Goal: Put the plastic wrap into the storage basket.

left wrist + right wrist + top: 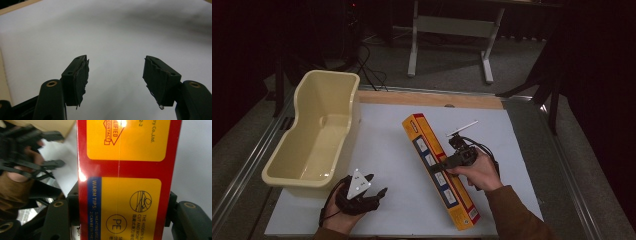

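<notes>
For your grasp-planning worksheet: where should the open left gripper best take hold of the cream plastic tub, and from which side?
Probably the cream plastic tub's near rim, from above: the thin wall fits between the left gripper's jaws; the body looks too wide.

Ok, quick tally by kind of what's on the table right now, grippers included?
Cream plastic tub: 1
Long red-and-yellow box: 1
Handheld grippers: 2, the left gripper and the right gripper
Total: 4

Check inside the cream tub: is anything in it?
The cream tub looks empty: its bare floor and inner walls show in the high view. The strip of floor just behind its near wall is hidden, so something small there cannot be ruled out.
</notes>
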Tool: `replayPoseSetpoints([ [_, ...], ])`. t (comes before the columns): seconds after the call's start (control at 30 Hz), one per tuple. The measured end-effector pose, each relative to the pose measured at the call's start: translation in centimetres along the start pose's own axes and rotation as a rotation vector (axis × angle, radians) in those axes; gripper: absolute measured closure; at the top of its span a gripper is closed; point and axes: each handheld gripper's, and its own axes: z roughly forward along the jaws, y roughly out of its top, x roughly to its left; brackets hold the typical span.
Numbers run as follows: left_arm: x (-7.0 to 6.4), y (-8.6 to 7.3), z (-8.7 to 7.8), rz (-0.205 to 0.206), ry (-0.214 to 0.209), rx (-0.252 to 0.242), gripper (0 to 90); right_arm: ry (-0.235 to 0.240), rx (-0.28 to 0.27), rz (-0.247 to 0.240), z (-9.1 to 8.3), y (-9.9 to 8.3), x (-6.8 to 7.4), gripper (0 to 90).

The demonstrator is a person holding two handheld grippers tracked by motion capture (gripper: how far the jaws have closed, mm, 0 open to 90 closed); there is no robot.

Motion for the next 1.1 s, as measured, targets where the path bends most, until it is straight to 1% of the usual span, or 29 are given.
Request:
replayPoseSetpoints([
  [0.03,0.0,0.0,0.1,-0.002,-0.001,0.004,37.7,0.018,-0.017,-0.001,0.0,0.3,0.4,40.8],
  [0.07,0.1,-0.1,0.2,-0.005,-0.006,0.011,37.7,0.018,-0.017,-0.001,0.0,0.3,0.4,40.8],
  [0.1,0.2,-0.1,0.2,-0.008,-0.008,0.012,38.1,0.030,-0.020,0.005,0.0,0.5,0.6,40.8],
  [0.2,0.4,-0.1,0.2,-0.016,-0.003,0.005,37.9,0.064,-0.045,0.015,0.0,1.0,1.2,40.8],
  [0.3,0.5,-0.1,0.2,-0.019,0.003,0.003,37.5,0.076,-0.096,0.005,-0.2,1.6,1.9,40.8],
  [0.33,0.5,-0.1,0.2,-0.018,0.007,0.003,36.9,0.086,-0.114,0.004,-0.3,1.8,2.1,40.8],
  [0.4,0.5,-0.1,0.2,-0.017,0.010,0.000,35.9,0.115,-0.150,0.013,-0.5,2.2,2.5,40.8],
  [0.43,0.5,-0.1,0.2,-0.016,0.012,-0.001,35.0,0.147,-0.178,0.022,-0.7,2.6,2.7,40.8],
  [0.47,0.5,-0.1,0.2,-0.015,0.013,-0.001,34.9,0.163,-0.185,0.033,-0.8,2.7,2.9,40.8],
  [0.5,0.4,-0.1,0.2,-0.015,0.013,-0.003,34.9,0.163,-0.185,0.033,-0.8,2.7,2.9,40.8],
  [0.53,0.5,-0.1,0.2,-0.014,0.011,-0.001,33.4,0.191,-0.198,0.048,-0.8,3.1,3.1,40.8],
  [0.57,0.5,-0.1,0.3,-0.014,0.007,0.002,32.4,0.200,-0.208,0.052,-0.8,3.4,3.2,40.8],
  [0.7,0.3,-0.1,0.5,-0.007,0.004,0.011,31.4,0.211,-0.234,0.051,-0.7,4.1,3.7,40.8],
  [0.73,0.3,-0.1,0.5,-0.007,0.004,0.009,31.2,0.220,-0.237,0.054,-0.7,4.4,3.8,40.8],
  [0.77,0.3,-0.1,0.5,-0.005,0.006,0.009,30.9,0.239,-0.245,0.064,-0.8,5.0,4.0,40.8],
  [0.8,0.4,-0.1,0.5,-0.005,0.008,0.008,30.9,0.239,-0.245,0.064,-0.8,5.0,4.0,40.8],
  [0.87,0.4,-0.1,0.4,-0.009,0.007,0.005,30.9,0.255,-0.263,0.070,-0.9,5.6,4.3,40.8],
  [0.97,0.5,-0.1,0.4,-0.009,0.013,0.003,30.9,0.289,-0.279,0.081,-1.3,6.6,4.7,40.8],
  [1.1,0.6,-0.1,0.4,-0.008,0.020,-0.003,30.9,0.297,-0.286,0.091,-1.8,7.2,4.8,40.8],
])
